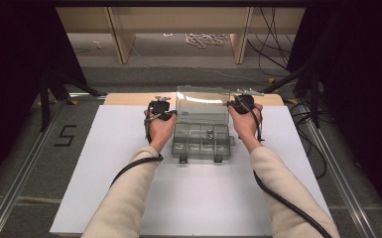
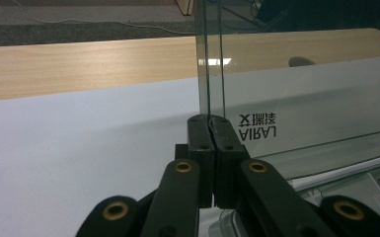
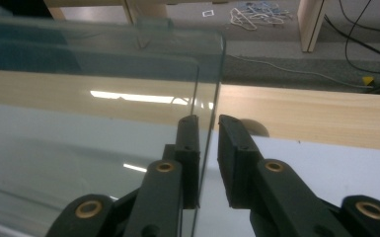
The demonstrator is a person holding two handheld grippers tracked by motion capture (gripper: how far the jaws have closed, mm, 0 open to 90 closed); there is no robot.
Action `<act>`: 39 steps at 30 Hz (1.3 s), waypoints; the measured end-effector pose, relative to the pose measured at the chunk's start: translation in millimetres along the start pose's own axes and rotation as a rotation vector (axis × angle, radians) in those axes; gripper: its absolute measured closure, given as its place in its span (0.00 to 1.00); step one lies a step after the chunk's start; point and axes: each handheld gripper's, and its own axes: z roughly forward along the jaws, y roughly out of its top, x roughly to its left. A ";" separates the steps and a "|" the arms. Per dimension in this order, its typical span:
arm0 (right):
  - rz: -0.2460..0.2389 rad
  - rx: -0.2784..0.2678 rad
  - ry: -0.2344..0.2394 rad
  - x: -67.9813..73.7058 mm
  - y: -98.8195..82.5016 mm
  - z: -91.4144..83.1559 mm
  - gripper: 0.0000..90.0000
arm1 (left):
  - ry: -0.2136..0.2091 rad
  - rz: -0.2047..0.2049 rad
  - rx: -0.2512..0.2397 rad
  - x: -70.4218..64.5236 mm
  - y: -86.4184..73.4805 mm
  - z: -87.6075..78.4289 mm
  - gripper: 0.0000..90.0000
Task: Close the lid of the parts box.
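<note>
Two grippers flank the clear plastic compartment box (image 1: 201,140) standing mid white surface (image 1: 129,198), its transparent lid (image 1: 202,105) raised upright: left gripper (image 2: 209,119) fingers pinched on the lid's left edge, right gripper (image 3: 208,120) fingers narrowly parted around the right edge, not pressing. Best to steady the lid with the left until the right clears. Mirrored through the lid reads "AIRAJ" (image 2: 257,131) under characters I cannot make out.

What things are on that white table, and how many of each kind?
Clear plastic compartment box with its lid raised: 1
Hand-held grippers: 2, the left gripper and the right gripper
Small metal part inside the box: 1
Total: 4
</note>
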 end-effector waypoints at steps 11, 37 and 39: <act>0.012 0.048 -0.041 -0.7 20.2 7.5 0.95 | -0.009 0.028 0.013 0.2 1.3 -2.1 0.99; -0.009 -0.046 -0.063 11.5 13.5 -8.8 0.99 | -0.011 0.032 -0.091 2.3 15.1 -9.3 0.88; 0.000 -0.050 -0.045 12.7 12.7 -12.0 0.99 | -0.007 0.048 -0.101 1.9 22.3 -14.1 0.88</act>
